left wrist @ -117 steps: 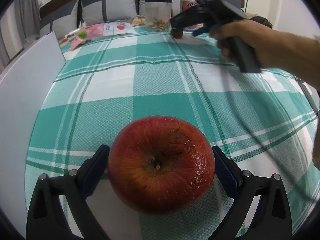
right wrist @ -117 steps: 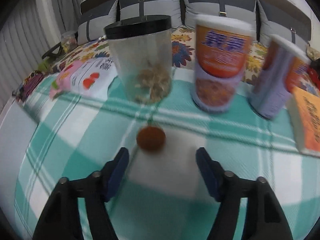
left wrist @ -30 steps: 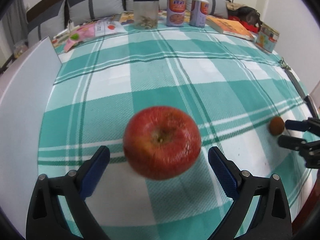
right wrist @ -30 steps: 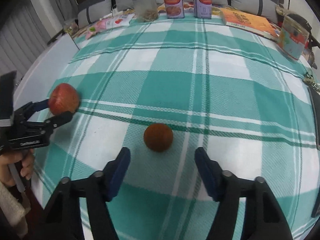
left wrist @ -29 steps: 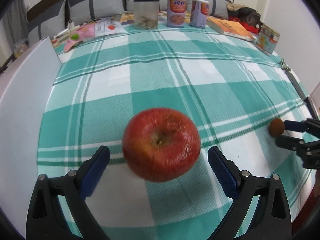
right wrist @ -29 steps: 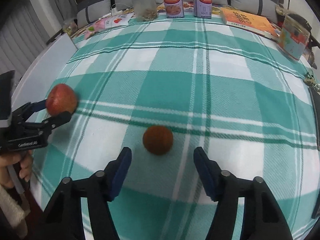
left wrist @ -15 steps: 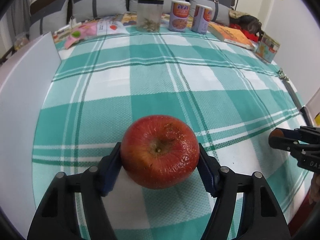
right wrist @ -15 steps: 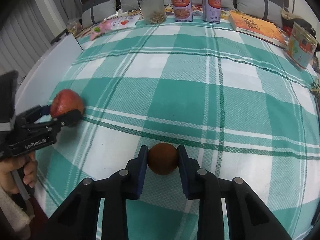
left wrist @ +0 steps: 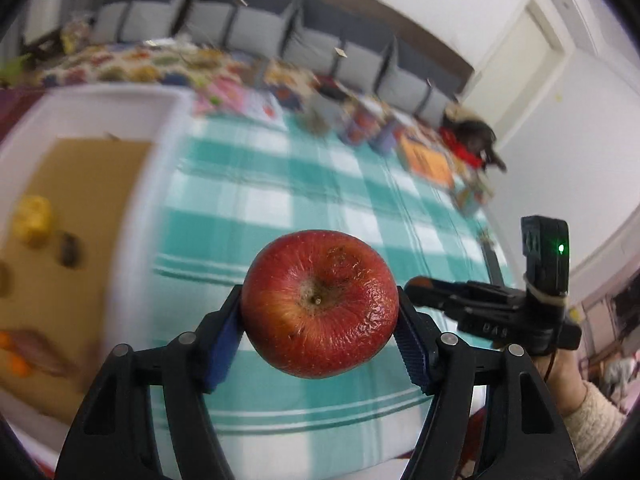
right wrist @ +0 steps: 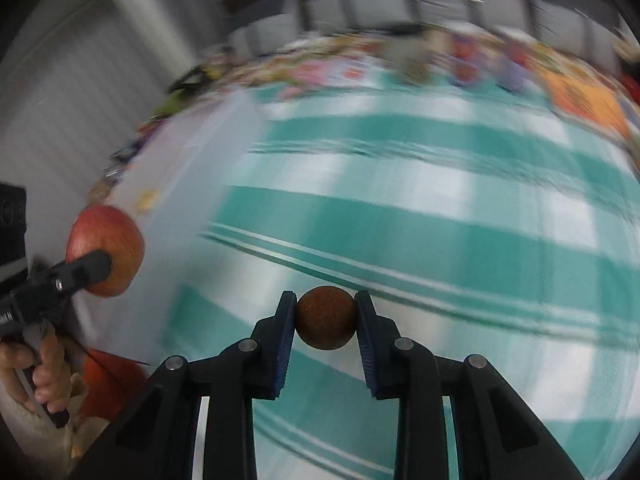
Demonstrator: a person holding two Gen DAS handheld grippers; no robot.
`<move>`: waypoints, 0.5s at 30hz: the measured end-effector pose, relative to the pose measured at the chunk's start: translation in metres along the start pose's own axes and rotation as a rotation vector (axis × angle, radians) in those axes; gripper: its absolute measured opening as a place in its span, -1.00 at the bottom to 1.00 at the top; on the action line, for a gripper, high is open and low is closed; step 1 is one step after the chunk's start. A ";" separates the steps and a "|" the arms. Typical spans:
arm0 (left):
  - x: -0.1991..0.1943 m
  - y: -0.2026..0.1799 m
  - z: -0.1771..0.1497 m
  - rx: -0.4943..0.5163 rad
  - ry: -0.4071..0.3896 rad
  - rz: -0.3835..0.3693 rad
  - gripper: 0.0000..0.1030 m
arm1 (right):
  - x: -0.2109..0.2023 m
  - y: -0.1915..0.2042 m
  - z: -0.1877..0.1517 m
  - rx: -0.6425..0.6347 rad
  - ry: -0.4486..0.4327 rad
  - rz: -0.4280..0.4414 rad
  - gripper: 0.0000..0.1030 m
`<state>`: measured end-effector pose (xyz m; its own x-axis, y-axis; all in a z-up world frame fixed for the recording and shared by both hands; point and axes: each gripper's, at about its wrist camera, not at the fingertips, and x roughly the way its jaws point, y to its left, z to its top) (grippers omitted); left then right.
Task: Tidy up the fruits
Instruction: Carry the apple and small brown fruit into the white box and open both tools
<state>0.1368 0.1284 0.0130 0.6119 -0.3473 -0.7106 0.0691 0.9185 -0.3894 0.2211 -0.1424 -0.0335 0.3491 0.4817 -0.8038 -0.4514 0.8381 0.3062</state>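
A large red apple (left wrist: pixel 319 304) with a wrinkled patch is held off the green-and-white checked cloth (left wrist: pixel 280 200), my left gripper (left wrist: pixel 320 334) shut on its sides. In the right wrist view a small round brown fruit (right wrist: pixel 326 317) sits clamped between the blue pads of my right gripper (right wrist: pixel 326 320), also lifted above the cloth (right wrist: pixel 440 220). The same apple (right wrist: pixel 105 250) shows at the left of that view in the other gripper. My right gripper's body shows at the right of the left wrist view; its fingertips are hidden behind the apple.
A white tray (left wrist: pixel 154 184) with a brown cardboard floor lies left of the cloth and holds a yellow fruit (left wrist: pixel 33 220), a dark small fruit (left wrist: pixel 69 249) and orange pieces. Jars, cans and a book (left wrist: pixel 424 158) stand blurred along the far edge, before grey cushions (left wrist: pixel 256 32).
Both grippers closed on their fruits and lifted them off the cloth. Both views have swung left, so the white tray is now in sight.
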 end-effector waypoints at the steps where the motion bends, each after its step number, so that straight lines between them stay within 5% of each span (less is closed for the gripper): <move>1: -0.016 0.019 0.007 -0.011 -0.013 0.043 0.38 | 0.003 0.023 0.010 -0.034 -0.001 0.035 -0.42; 8: -0.014 0.158 0.020 -0.159 0.076 0.361 0.38 | 0.054 0.185 0.066 -0.223 0.080 0.255 -0.42; 15: 0.029 0.241 0.006 -0.304 0.217 0.486 0.39 | 0.161 0.273 0.069 -0.405 0.269 0.147 -0.42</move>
<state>0.1765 0.3409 -0.0980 0.3400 0.0377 -0.9397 -0.4251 0.8974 -0.1179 0.2101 0.1817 -0.0442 0.0580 0.4595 -0.8863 -0.7809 0.5739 0.2465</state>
